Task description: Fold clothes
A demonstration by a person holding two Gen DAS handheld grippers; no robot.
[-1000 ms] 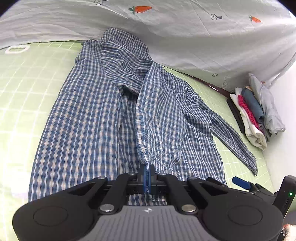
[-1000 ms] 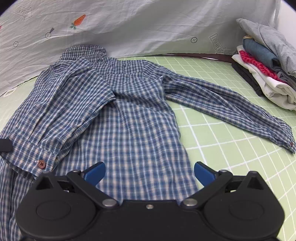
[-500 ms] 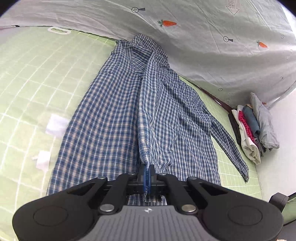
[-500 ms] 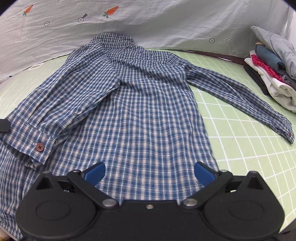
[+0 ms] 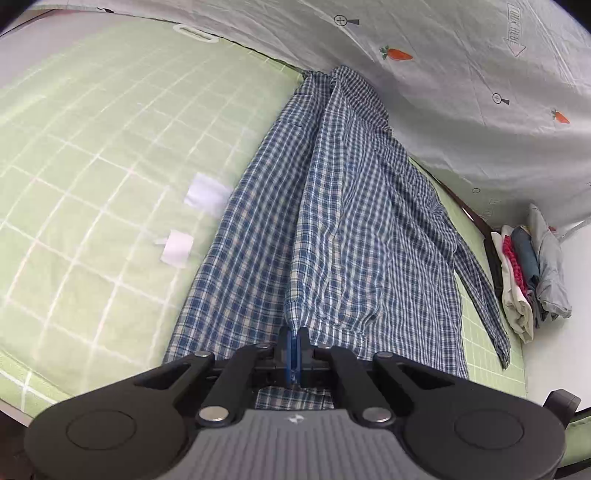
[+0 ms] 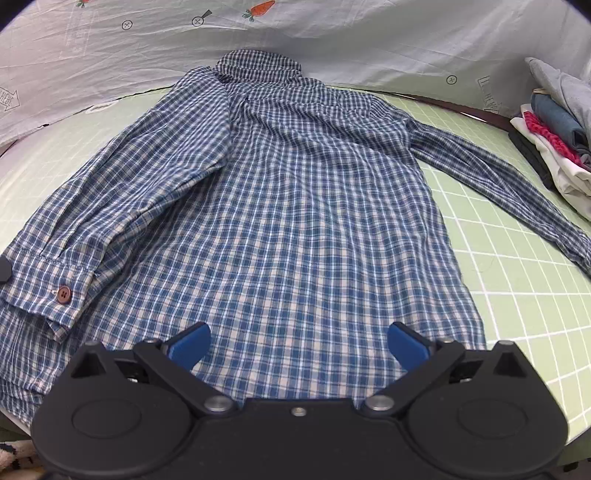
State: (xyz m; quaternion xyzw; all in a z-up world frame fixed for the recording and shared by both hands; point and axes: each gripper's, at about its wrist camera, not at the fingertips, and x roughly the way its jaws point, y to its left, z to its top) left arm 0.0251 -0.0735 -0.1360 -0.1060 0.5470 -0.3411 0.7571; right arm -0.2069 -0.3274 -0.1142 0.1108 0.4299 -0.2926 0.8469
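Note:
A blue and white plaid shirt (image 6: 303, 206) lies on the green grid mat (image 6: 517, 266), collar at the far side. Its left sleeve is folded down over the body, cuff with a brown button (image 6: 64, 294) near the left edge. Its right sleeve (image 6: 517, 192) stretches out flat to the right. In the left wrist view the shirt (image 5: 351, 229) runs away from me, and my left gripper (image 5: 294, 345) is shut on the end of the folded sleeve and pulls it taut. My right gripper (image 6: 297, 345) is open and empty above the shirt's hem.
A stack of folded clothes (image 6: 554, 136) sits at the mat's far right, also in the left wrist view (image 5: 532, 273). A grey carrot-print sheet (image 6: 332, 33) hangs behind the mat. Two white tape pieces (image 5: 192, 214) lie on the mat left of the shirt.
My left gripper has pulled back toward me with the sleeve, drawing it straight down along the shirt's body. My right gripper has drawn back toward the hem, still open.

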